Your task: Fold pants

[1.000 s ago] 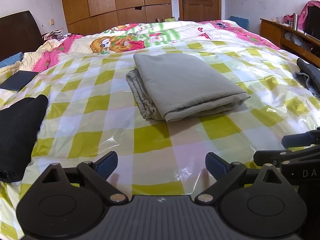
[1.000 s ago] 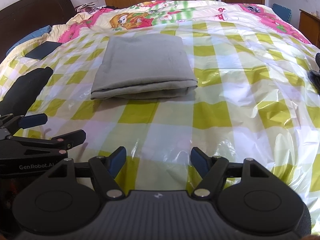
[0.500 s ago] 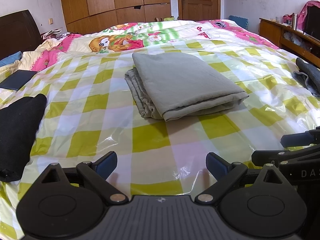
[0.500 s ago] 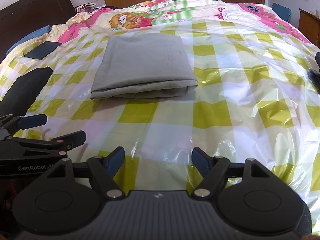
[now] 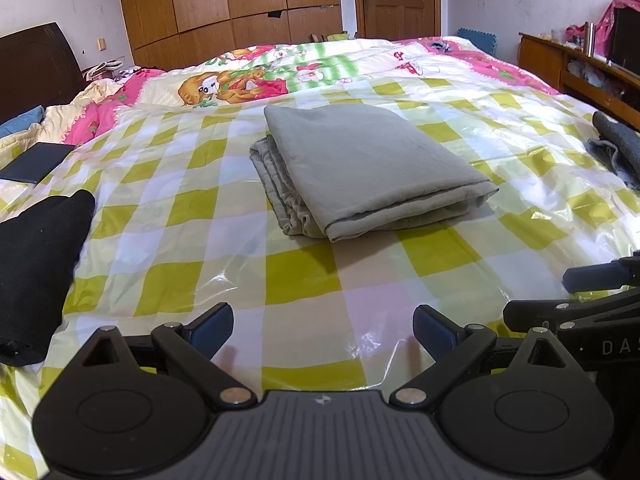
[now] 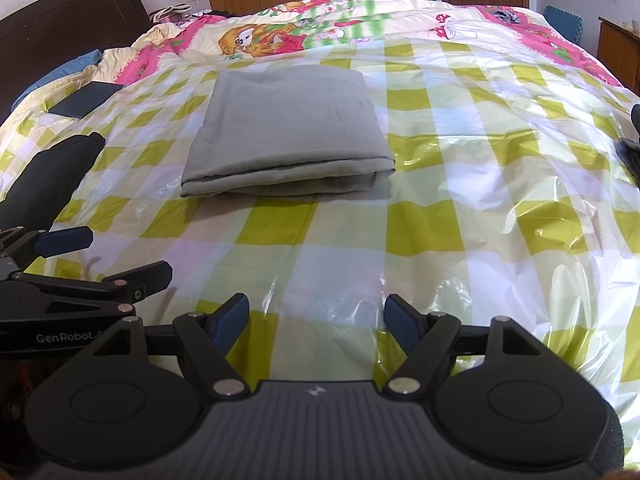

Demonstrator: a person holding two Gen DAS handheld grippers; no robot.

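Folded grey pants [image 5: 368,168] lying on the checked sheet [image 5: 304,276]
Left gripper [image 5: 323,326] and right gripper [image 6: 317,317] are hovering at six o'clock, jaws wide apart, gripping nothing.

Two matte black handheld grippers. Left gripper [image 5: 323,326]: ribbed grey-black housing, round black discs either side, silver rivets at the linkage pivots, blue ribbed pads [image 5: 210,326] on the jaws. Right gripper [image 6: 317,320]: same build, same blue pads [image 6: 232,318]. White lettering "GenRobot" and "DAS" along the sides.
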